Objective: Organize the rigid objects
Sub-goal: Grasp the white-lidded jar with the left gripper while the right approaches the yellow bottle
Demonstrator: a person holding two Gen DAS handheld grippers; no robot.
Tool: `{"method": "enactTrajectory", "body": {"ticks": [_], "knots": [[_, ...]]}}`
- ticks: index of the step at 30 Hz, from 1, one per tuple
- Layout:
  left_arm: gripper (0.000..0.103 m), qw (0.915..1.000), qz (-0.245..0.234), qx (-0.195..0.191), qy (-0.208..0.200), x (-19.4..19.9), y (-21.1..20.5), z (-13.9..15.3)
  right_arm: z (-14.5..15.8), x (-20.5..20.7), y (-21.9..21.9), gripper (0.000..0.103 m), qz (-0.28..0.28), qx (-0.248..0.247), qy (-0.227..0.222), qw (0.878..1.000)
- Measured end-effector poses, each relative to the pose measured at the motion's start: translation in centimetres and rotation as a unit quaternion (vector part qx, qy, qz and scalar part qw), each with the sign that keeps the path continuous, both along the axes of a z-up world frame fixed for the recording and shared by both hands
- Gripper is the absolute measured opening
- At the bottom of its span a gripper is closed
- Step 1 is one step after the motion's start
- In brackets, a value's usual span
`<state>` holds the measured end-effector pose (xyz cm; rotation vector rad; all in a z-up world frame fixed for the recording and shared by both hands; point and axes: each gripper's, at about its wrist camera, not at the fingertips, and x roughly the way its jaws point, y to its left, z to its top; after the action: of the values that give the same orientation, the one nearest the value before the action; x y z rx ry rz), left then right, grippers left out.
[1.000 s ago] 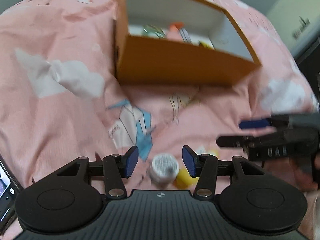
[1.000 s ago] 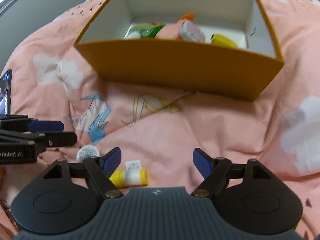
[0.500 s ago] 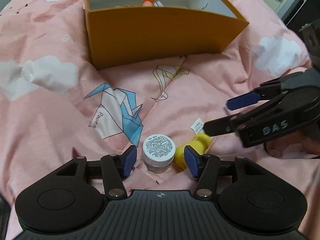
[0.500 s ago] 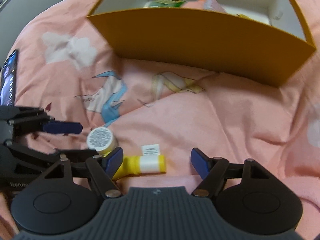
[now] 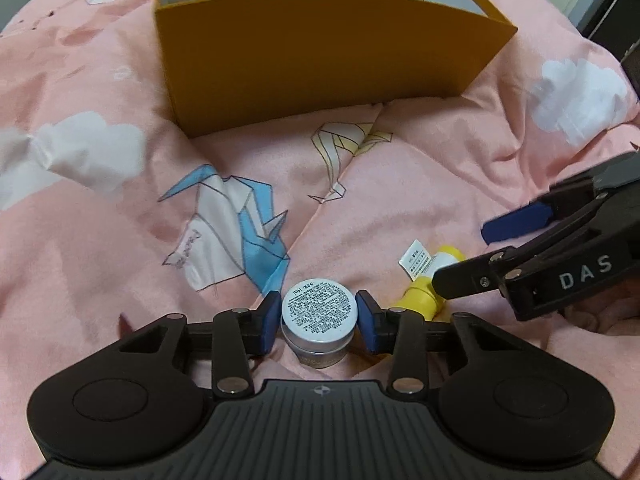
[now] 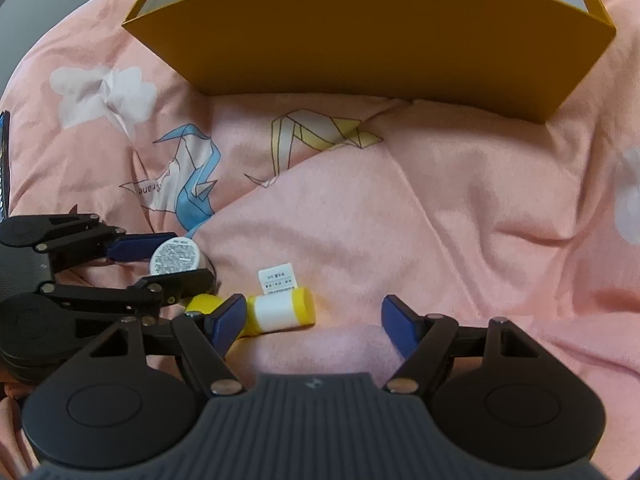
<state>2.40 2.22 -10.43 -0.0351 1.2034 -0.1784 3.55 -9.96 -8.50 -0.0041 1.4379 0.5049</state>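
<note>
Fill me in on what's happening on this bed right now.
A person is tidying small items off a pink patterned bedspread into an open orange cardboard box. The left gripper has just been closing around a small silver jar with a white printed lid; its blue pads sit right at the jar's sides, which rests on the bedding. The right gripper is open, lowered over a yellow and white tube with a paper tag lying beside the jar.

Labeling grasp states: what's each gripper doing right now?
Left gripper: tongs have just been closing around the jar, pads at its sides.
Right gripper: open, empty, over the yellow tube.
</note>
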Motion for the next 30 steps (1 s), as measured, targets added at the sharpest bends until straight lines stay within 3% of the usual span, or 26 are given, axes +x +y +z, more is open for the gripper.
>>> {"method": "enactTrajectory", "body": {"ticks": [9, 12, 18, 19, 20, 25, 30], "knots": [[0.045, 0.9997, 0.019, -0.005, -0.011, -0.7, 1.3, 1.0, -2.0, 0.2, -0.1, 0.078, -0.009, 0.020, 0.068, 0.997], [0.045, 0.9997, 0.022, -0.007, -0.010, -0.6, 1.3, 0.9, -2.3, 0.3, 0.3, 0.074, -0.009, 0.023, 0.074, 0.997], [0.046, 0.9997, 0.022, -0.007, -0.006, -0.5, 1.2, 0.7, -1.6, 0.5, 1.2, 0.020, -0.009, 0.051, 0.059, 0.997], [0.046, 0.9997, 0.022, -0.007, -0.005, -0.5, 1.2, 0.6, -1.4, 0.6, 1.4, 0.004, -0.005, 0.059, 0.055, 0.997], [0.046, 0.9997, 0.022, -0.007, -0.005, -0.5, 1.2, 0.6, -1.2, 0.7, 1.7, 0.000, -0.002, 0.071, 0.050, 0.996], [0.046, 0.9996, 0.024, -0.010, -0.004, -0.5, 1.3, 0.5, 0.2, 1.3, 2.3, 0.000, 0.000, 0.060, -0.009, 0.998], [0.046, 0.9995, 0.029, -0.015, -0.005, -0.4, 1.5, 0.4, 0.0, 1.7, 1.7, 0.006, -0.018, 0.055, -0.014, 0.998]]}}
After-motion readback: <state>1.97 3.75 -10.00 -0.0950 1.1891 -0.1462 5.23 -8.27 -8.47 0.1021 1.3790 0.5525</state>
